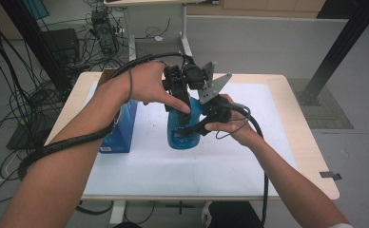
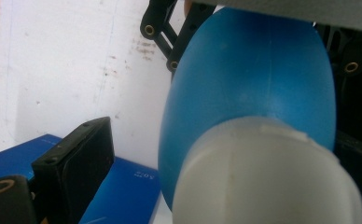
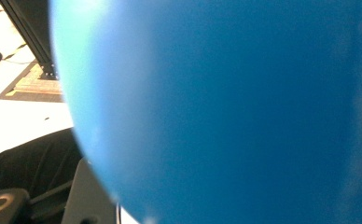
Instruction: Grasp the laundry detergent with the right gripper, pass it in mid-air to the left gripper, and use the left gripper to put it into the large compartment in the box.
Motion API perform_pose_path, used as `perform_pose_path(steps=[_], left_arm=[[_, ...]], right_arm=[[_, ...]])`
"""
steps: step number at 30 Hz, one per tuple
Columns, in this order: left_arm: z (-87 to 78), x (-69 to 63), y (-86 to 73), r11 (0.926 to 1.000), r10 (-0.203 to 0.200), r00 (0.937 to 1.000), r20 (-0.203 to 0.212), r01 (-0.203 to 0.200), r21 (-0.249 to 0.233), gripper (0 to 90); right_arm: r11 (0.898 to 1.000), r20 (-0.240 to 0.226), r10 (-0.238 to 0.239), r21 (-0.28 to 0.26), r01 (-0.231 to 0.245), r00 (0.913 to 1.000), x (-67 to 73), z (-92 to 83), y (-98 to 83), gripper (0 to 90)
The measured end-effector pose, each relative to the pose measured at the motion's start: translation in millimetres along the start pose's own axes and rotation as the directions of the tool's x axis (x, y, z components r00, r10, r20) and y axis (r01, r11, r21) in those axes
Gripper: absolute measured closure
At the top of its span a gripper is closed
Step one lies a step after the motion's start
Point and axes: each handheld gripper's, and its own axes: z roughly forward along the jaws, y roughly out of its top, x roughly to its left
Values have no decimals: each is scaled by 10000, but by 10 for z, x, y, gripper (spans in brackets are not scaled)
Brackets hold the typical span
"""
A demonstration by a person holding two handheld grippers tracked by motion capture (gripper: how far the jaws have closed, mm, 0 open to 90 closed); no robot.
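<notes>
A blue plastic bottle with a white cap stands upright at the middle of the white mat. My right gripper comes in from the right and is shut on the bottle's body; in the left gripper view its jaws sit on either side of the blue body. The right gripper view is blurred blue bottle wall at very close range. My left gripper points down over the bottle top. It is open, its jaws straddling the cap, and the left finger stands clear of it.
A blue box lies on the mat just left of the bottle, below the left jaw. The wooden table edge runs along the right. Cables and equipment cover the floor at the left, and a black post rises at the back right.
</notes>
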Motion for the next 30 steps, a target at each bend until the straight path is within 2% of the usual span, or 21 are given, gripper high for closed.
perform_pose_path(steps=[14, 18, 19, 21, 23, 24, 25, 30], left_arm=[[23, -15, 22, 9999, 102, 9999, 73, -102, 59, 74], [25, -19, 22, 9999, 102, 9999, 86, -101, -33, 106], [27, -20, 28, 9998, 201, 9998, 97, -201, -12, 124], [30, -30, 36, 9999, 150, 9998, 137, -151, 28, 139], [36, -34, 43, 9998, 185, 9997, 158, -186, 29, 156], [34, -35, 48, 9997, 215, 9996, 162, -216, 62, 172], [34, -36, 49, 9998, 208, 9996, 171, -210, 63, 181], [24, -33, 56, 9997, 233, 9994, 256, -234, 51, 235]], right_arm=[[10000, -39, 49, -65, -50, 10000, 3, -8, -1, 434], [10000, -33, 85, -29, -86, 10000, 6, -9, -2, 434], [10000, 39, -37, 12, 37, 10000, -2, -9, -4, 434], [10000, 37, -78, -43, 78, 10000, -4, -6, -5, 434], [9991, 228, -416, -13, 416, 9989, -28, -5, -9, 434], [9993, 237, -363, 28, 363, 9991, -25, -9, -10, 434], [10000, 34, -36, -56, 36, 10000, 2, -12, -5, 434], [10000, 54, -60, -69, 60, 10000, 2, -23, -13, 434]])
